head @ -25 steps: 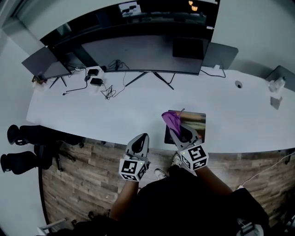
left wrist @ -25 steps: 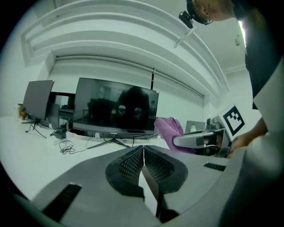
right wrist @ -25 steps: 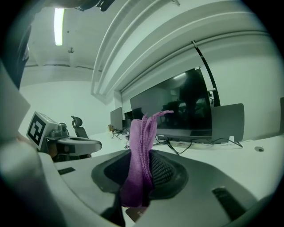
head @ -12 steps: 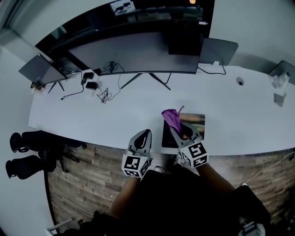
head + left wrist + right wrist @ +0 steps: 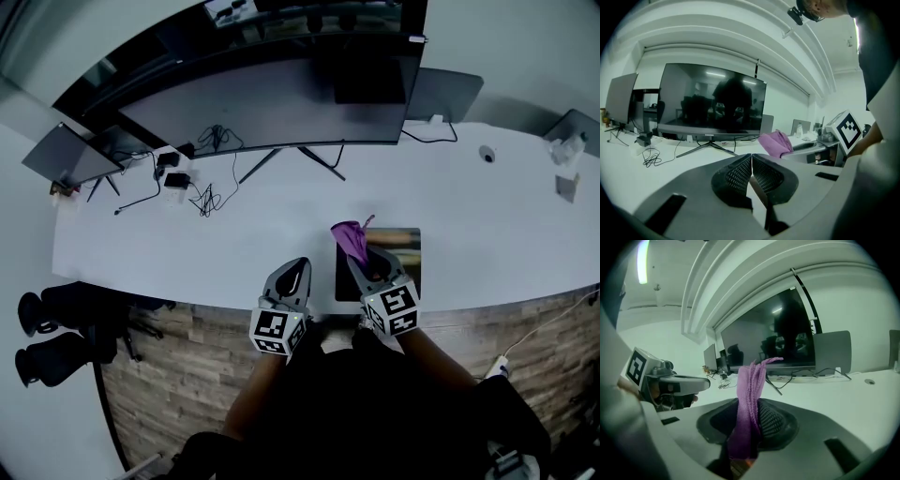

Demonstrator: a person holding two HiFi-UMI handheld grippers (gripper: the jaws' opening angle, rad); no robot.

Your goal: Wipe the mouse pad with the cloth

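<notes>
The right gripper's (image 5: pixel 749 422) jaws pinch the purple cloth (image 5: pixel 751 380) over the mouse pad (image 5: pixel 405 246) at the worktop's (image 5: pixel 234 244) near edge. The left gripper's (image 5: pixel 751 172) jaws are closed together and empty.

At the back of the desk (image 5: pixel 234 253), a monitor (image 5: pixel 281 98); cables (image 5: pixel 206 199) before it, leftward. On the near edge, a mouse pad (image 5: pixel 405 242); cloth (image 5: pixel 350 234) over its left side; left gripper (image 5: pixel 298 266) just left.

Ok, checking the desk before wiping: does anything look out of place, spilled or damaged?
Nothing spilled or damaged. Only a loose cable tangle lies on the left of the desk, well away from the mouse pad. The cloth is bunched upright in the shut right gripper, not spread flat.
</notes>
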